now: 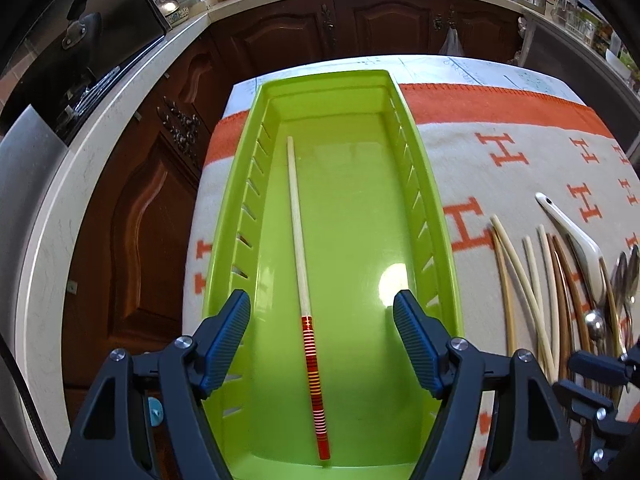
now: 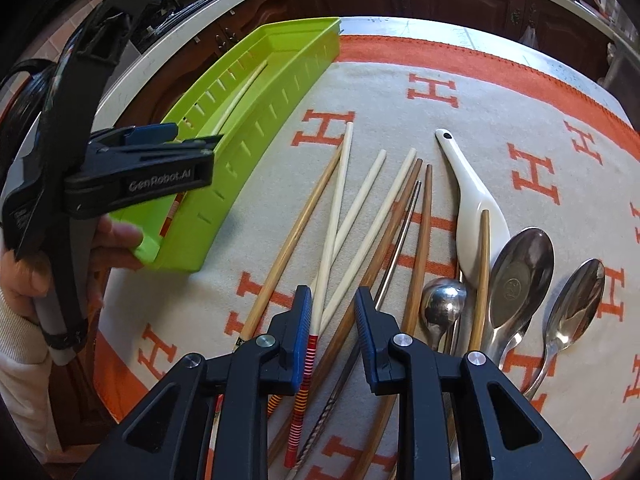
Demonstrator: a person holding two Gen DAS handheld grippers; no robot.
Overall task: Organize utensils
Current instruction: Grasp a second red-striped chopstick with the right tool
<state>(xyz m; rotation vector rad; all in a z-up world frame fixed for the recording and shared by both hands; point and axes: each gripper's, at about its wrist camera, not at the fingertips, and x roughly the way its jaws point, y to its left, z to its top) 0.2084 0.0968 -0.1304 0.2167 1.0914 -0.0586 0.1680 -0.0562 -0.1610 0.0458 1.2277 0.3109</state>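
1. While the left gripper (image 1: 322, 318) is hovering over the near end of the green tray (image 1: 436, 216), its jaws are standing wide apart and gripping nothing.
2. Lying lengthwise on the tray floor, directly below and between those jaws, is one pale chopstick with a red striped handle (image 1: 306, 236); neither pad is touching it.
3. Sitting on a cream blanket with orange H letters and an orange border (image 2: 460, 80), the tray is occupying the left side of the table, with dark wooden cabinets (image 1: 132, 216) showing beyond it.
4. Over the loose utensil pile to the right of the tray, the right gripper (image 2: 333, 332) is pointing steeply down with its jaws partly parted; a second pale chopstick with a red striped handle (image 2: 326, 248) is passing between them, just beside the left pad (image 2: 302, 340), though contact cannot be confirmed.
5. Fanning out across the blanket are more pale chopsticks (image 2: 362, 196) and several brown wooden chopsticks (image 2: 296, 228), some crossing one another.
6. Lying to their right are a white ceramic soup spoon (image 2: 474, 216) and three metal spoons (image 2: 520, 276), bowls pointing away from the camera.
7. In the right wrist view, a hand (image 2: 24, 268) is holding the left gripper's handle beside the tray.
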